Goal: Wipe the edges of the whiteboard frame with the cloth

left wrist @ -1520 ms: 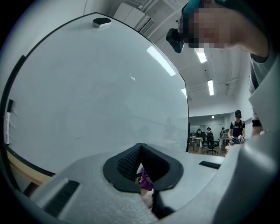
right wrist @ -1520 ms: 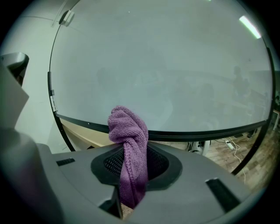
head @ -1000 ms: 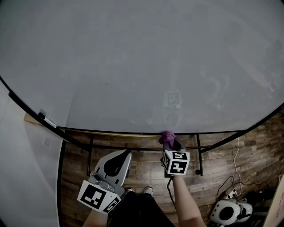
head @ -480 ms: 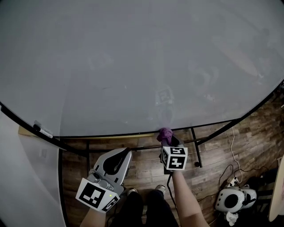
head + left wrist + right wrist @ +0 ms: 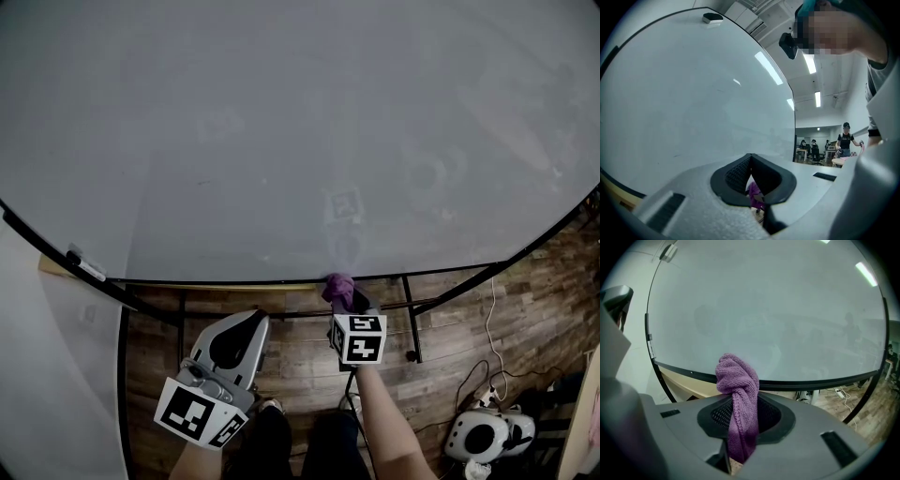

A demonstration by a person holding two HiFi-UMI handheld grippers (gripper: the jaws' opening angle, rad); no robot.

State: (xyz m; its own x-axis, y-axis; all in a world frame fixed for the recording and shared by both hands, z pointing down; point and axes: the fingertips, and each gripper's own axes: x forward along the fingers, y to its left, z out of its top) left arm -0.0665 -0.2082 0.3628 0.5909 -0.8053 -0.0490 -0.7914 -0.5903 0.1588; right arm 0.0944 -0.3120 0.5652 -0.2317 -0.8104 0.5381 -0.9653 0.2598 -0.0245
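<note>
In the head view, the right gripper (image 5: 343, 302) points up at the lower strip of the whiteboard frame (image 5: 234, 282), a thin black band around the smooth, pale-grey whiteboard (image 5: 300, 122). The purple cloth (image 5: 337, 285) bunches just past its fingertips, against that strip. The left gripper (image 5: 242, 328) sits short of the frame, above the wood-plank floor (image 5: 300, 354).

In the left gripper view, the dark, ribbed fingers (image 5: 733, 174) meet at their tips and hold nothing. The cloth (image 5: 754, 194) shows beyond them through the slit lower down. Only this view shows the frame's upright side and the people (image 5: 844, 138) in the room past it.

In the right gripper view, the fingers (image 5: 719, 414) are clamped on the cloth (image 5: 737, 380). It is a ribbed knit twisted into a rope, with its long axis running along the fingers. Its rounded knot stands beyond the tips, in front of the frame's lower strip (image 5: 811, 382).
</note>
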